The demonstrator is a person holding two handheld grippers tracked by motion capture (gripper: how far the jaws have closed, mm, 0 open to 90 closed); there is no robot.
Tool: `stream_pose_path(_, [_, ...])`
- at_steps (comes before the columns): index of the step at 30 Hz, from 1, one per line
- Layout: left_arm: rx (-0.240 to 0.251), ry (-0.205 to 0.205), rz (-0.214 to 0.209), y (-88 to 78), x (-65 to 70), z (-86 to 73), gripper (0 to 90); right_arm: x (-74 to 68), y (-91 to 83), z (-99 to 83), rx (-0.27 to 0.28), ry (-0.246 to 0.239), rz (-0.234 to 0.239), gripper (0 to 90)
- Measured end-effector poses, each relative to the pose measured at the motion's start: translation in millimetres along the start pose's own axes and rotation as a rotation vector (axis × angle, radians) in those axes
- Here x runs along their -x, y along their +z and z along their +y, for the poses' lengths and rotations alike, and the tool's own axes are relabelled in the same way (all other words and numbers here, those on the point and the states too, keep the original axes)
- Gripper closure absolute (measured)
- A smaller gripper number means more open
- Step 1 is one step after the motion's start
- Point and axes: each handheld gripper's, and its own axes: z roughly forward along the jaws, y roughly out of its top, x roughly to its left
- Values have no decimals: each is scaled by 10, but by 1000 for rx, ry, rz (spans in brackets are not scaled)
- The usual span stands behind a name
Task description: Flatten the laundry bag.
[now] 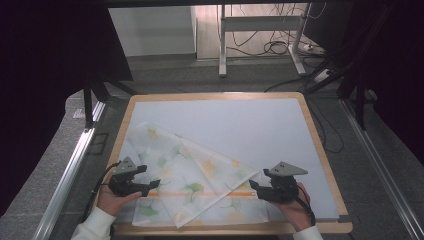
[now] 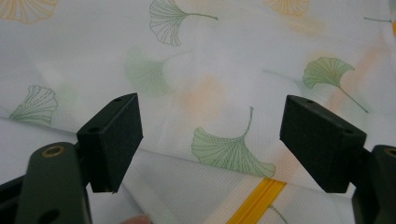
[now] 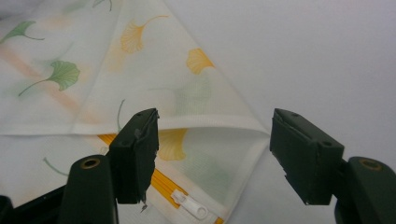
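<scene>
We see a thin, matt mesh cloth bag (image 1: 192, 177) printed with ginkgo leaves, its zipper pull (image 3: 190, 204) glossy white plastic, lying on a smooth matt sheet (image 1: 240, 127) over a wood-edged desk (image 1: 215, 95).

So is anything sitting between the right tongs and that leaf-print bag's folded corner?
Nothing visible. The right tongs stand open just short of the folded corner of the mesh bag, with bare white mat beside it.

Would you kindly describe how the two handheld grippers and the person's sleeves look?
Both the left gripper and the right gripper are black with blocky rectangular jaws, brass-coloured screw holes and a grey three-cornered plate on top. A black cable trails from each. The sleeves are white.
</scene>
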Motion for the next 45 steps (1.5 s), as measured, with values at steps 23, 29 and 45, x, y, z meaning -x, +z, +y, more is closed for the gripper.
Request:
stream_pose_path(23, [-5,-2,-2,-14,15,-9,211,-410,192,186,-26,-80,115,335])
stream_pose_path(29, [-12,0,-5,-8,15,-11,212,-563,284,236,-33,-107,144,335])
stream_pose_path(45, [-14,-9,-8,-10,21,-21,213,-1018,610,385,-78,-178,243,335])
